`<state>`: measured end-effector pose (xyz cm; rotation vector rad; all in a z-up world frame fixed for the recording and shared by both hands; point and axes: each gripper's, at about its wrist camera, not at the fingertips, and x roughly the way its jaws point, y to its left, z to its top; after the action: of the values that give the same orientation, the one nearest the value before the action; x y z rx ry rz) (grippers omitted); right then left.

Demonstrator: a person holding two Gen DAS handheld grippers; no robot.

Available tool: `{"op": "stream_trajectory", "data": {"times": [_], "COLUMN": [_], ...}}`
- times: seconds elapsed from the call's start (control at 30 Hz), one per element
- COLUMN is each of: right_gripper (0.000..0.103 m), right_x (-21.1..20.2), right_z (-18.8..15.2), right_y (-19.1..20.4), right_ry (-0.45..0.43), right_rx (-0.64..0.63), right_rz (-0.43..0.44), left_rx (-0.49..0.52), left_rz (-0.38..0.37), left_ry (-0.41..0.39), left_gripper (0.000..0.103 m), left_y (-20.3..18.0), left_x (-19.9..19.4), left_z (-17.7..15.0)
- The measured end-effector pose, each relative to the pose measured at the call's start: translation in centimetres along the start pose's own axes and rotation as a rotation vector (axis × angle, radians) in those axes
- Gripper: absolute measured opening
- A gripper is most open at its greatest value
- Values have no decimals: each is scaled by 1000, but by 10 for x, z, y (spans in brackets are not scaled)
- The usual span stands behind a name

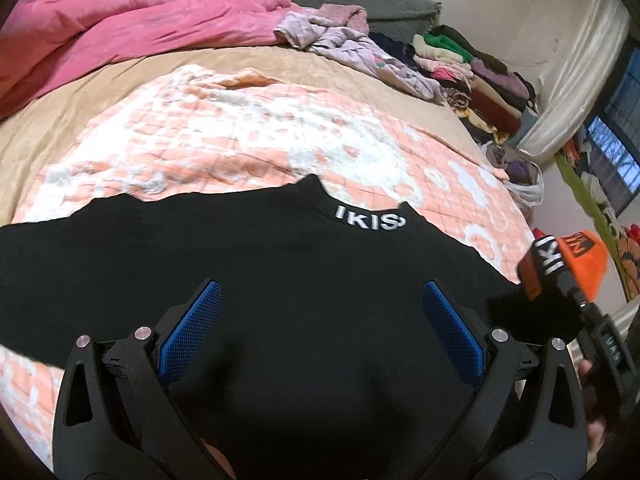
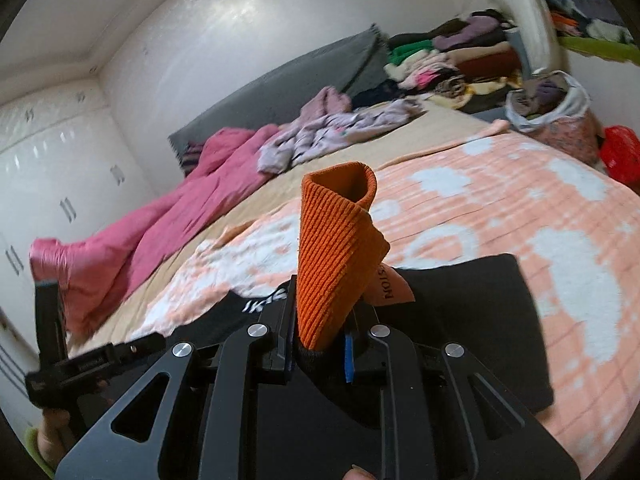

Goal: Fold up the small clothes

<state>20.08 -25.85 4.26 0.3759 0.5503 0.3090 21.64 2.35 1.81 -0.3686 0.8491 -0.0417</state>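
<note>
A black top with white letters on its collar lies flat on the peach and white blanket. My left gripper is open just above the top's middle, its blue pads wide apart. My right gripper is shut on the top's orange ribbed sleeve cuff, which stands up between the fingers. The black top lies below it. The lifted orange cuff also shows at the right edge of the left wrist view.
A pink duvet is bunched at the far left of the bed. A lilac garment lies at the far side. Stacks of folded clothes stand at the far right, with a bag of clothes beside the bed.
</note>
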Motion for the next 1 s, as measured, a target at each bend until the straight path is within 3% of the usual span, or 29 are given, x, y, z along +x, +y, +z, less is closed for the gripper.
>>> {"op": "stream_trajectory", "data": {"times": [0.4, 0.43, 0.5, 0.53, 0.6, 0.67, 0.8, 0.87, 1.0], "right_gripper": [19, 21, 38, 39, 52, 52, 54, 54, 54], "right_x": [77, 83, 88, 87, 83, 76, 62, 55, 41], "right_z": [-33, -37, -42, -45, -48, -48, -45, -44, -42], "right_y": [75, 80, 86, 89, 94, 94, 82, 68, 38], "right_ry": [156, 181, 205, 208, 212, 208, 188, 185, 179], "right_rx": [-91, -98, -106, -114, -127, -128, -126, -104, -61], "right_rz": [64, 82, 111, 127, 143, 155, 100, 47, -50], "left_rx": [-116, -120, -128, -131, -138, -143, -130, -118, -80], "left_rz": [-65, -69, -75, -78, -93, -106, -118, -129, -132], "left_ry": [46, 47, 48, 50, 57, 64, 102, 127, 173], "left_gripper": [94, 94, 94, 94, 93, 91, 80, 67, 58], "left_y": [41, 43, 46, 47, 48, 48, 41, 35, 19], "left_x": [2, 2, 3, 3, 5, 6, 16, 22, 39], "left_z": [-1, -2, -2, -2, -2, -3, -10, -14, -20]}}
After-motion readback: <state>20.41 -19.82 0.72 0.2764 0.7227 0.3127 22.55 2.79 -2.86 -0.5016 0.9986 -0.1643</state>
